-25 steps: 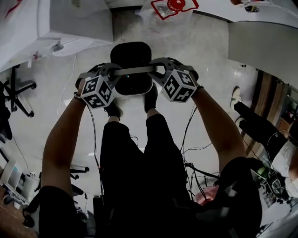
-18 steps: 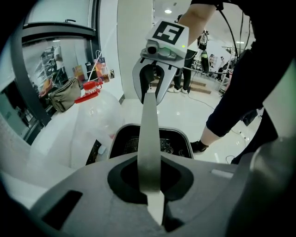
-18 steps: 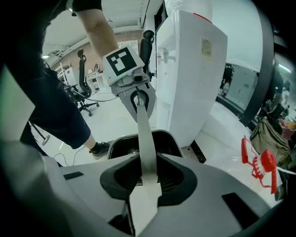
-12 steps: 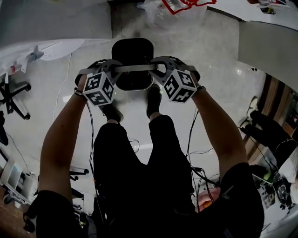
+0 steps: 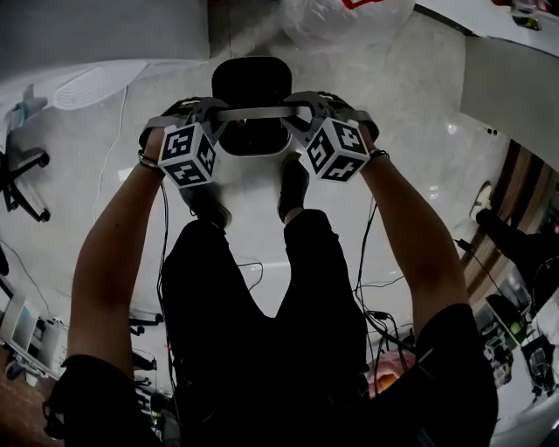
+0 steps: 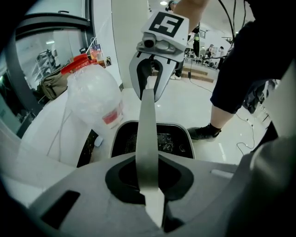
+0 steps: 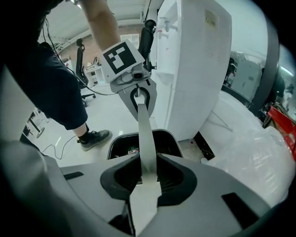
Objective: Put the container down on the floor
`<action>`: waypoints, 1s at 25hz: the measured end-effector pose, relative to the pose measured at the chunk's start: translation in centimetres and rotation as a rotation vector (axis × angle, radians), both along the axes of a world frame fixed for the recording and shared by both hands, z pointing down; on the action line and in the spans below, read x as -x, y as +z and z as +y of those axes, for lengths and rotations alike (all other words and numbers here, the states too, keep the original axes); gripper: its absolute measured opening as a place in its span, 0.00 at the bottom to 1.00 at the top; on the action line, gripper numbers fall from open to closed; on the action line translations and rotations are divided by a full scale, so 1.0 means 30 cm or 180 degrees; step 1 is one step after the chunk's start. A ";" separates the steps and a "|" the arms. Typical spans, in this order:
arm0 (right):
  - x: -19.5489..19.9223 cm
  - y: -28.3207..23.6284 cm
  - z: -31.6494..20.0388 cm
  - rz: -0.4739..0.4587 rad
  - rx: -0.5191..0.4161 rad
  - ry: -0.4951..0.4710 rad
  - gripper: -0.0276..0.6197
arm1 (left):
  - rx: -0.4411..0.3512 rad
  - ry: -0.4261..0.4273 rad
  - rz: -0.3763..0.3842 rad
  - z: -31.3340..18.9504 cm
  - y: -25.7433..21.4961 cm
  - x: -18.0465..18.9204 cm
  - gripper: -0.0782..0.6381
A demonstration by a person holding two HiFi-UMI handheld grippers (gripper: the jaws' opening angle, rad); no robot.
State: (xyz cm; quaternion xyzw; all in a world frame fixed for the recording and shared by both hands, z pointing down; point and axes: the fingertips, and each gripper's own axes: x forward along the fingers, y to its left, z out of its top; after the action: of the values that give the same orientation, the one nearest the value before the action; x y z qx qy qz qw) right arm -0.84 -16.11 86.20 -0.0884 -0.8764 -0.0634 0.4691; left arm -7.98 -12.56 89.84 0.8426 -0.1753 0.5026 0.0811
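Observation:
A black, rounded container hangs by a flat grey handle just in front of the person's shoes. My left gripper is shut on the handle's left end and my right gripper on its right end. In the left gripper view the handle runs from my jaws to the right gripper opposite, over the container's open top. The right gripper view mirrors this: the handle, the container below it, and the left gripper across.
A clear plastic bag with a red label lies on the pale floor beyond the container. A tall white cabinet stands close beside it. An office chair base is at the left. Cables trail at the right.
Both grippers have sunk toward the floor with the container hanging from its handle. The person's head has bent lower over it. The grips look unchanged.

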 end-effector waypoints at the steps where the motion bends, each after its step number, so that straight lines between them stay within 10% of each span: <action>1: 0.004 0.014 0.005 -0.0007 0.0002 0.0016 0.18 | 0.0006 0.0008 -0.0006 0.005 0.013 0.005 0.13; 25: -0.026 0.070 -0.015 0.0115 0.0077 0.0203 0.27 | 0.0001 -0.0361 -0.0149 0.009 0.020 0.115 0.29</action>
State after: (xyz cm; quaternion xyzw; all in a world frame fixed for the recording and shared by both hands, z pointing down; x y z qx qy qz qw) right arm -0.07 -16.57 88.30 -0.0672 -0.8709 -0.0362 0.4855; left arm -11.43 -12.27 90.45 0.8193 -0.2245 0.5169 0.1055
